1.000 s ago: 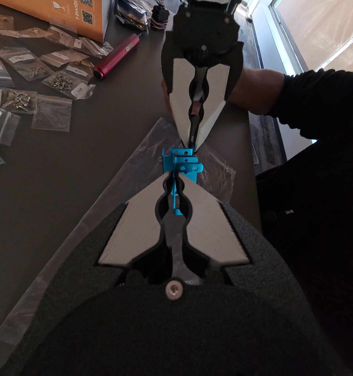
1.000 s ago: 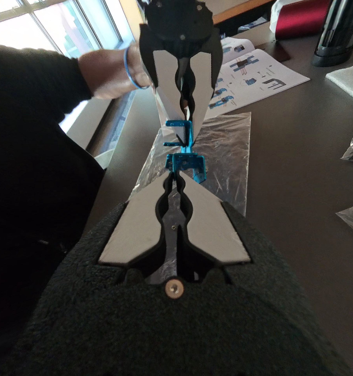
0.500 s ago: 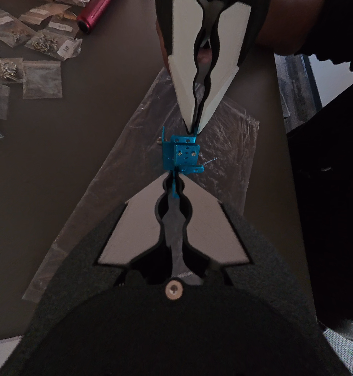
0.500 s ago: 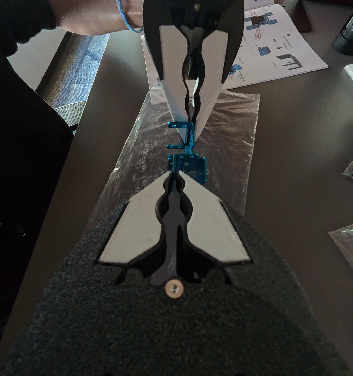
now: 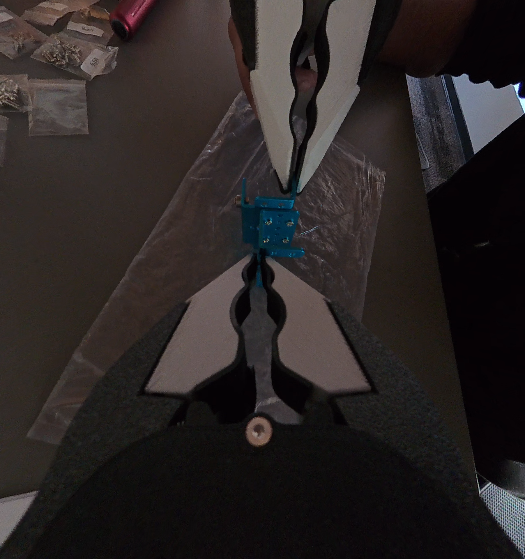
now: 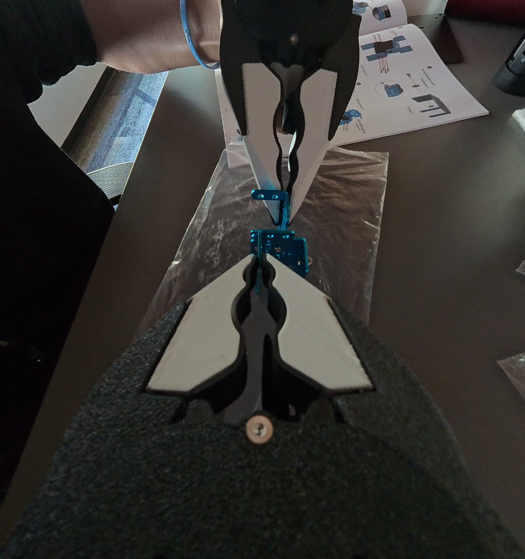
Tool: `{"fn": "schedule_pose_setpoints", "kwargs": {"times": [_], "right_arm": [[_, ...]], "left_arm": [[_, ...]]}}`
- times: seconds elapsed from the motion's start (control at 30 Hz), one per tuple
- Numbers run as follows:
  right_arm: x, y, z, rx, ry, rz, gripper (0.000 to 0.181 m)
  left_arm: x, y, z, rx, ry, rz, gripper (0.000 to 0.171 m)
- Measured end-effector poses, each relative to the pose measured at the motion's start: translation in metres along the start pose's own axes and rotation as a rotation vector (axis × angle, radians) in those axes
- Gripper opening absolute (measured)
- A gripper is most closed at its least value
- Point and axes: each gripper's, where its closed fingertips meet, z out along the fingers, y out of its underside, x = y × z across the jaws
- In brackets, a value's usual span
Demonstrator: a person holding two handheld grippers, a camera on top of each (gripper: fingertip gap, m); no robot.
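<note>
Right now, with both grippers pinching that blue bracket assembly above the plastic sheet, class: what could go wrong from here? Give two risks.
1. The left gripper and right gripper each clamp only a thin edge of the blue bracket assembly at their very tips, so a slight twist might let it slip and drop.
2. The plastic sheet below looks slick and reaches close to the table edge; a dropped part might slide off.

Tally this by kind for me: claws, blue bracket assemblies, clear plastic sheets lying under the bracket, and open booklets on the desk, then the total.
Claws: 2, the left claw and the right claw
blue bracket assembly: 1, gripped by both claws
clear plastic sheet beneath it: 1
open booklet: 1
Total: 5
</note>
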Motion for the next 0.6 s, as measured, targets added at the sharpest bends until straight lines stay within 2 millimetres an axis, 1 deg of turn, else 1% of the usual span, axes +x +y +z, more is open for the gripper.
{"fn": "schedule_pose_setpoints", "kwargs": {"times": [0.37,0.6], "right_arm": [[-0.004,0.0,0.003,-0.005,-0.011,-0.012,0.002],[-0.004,0.001,0.002,-0.006,-0.01,-0.012,0.005]], "left_arm": [[0.003,0.009,0.004,-0.027,-0.015,0.023,0.003],[0.003,0.014,0.008,-0.047,-0.026,0.028,0.007]]}}
